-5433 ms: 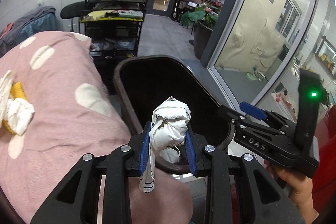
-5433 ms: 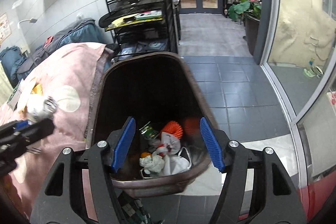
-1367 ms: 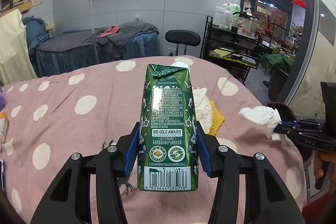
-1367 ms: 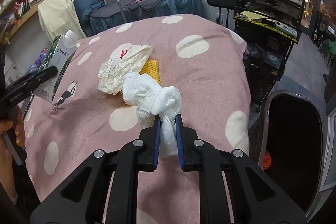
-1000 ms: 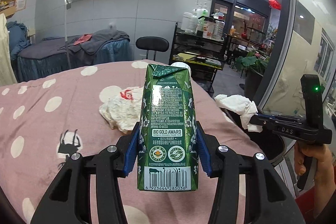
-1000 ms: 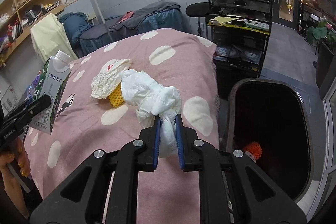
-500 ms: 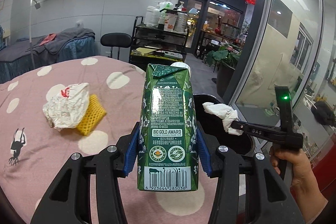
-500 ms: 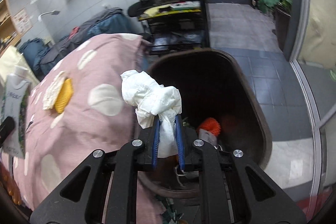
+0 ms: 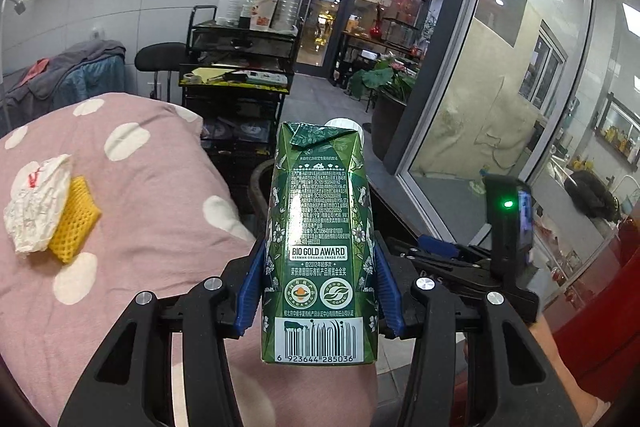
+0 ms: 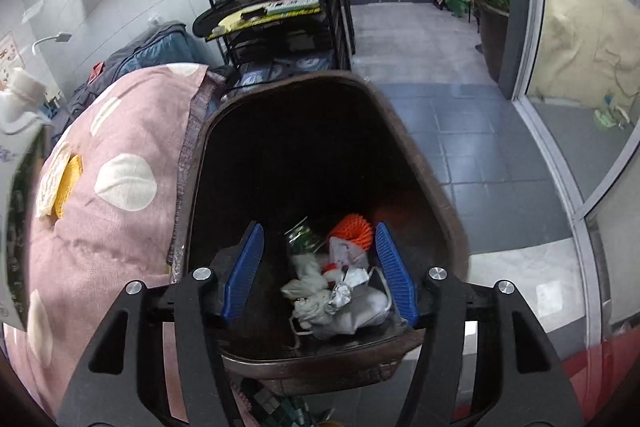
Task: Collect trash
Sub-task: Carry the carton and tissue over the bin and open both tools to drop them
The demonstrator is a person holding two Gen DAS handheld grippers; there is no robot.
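Trash lies heaped in the brown bin beside the pink spotted bed, under the right hand-held gripper, whose jaws are opening with nothing between them. The left hand-held gripper is clamped on a green carton above the bed; released early, it would likely miss the bin.

My green milk carton stands upright between my left tool's blue pads, barcode toward me, white cap at the top. On the pink dotted cover lie a crumpled white paper and, touching it, a yellow foam net. The dark bin holds crumpled white tissues, foil and an orange net.
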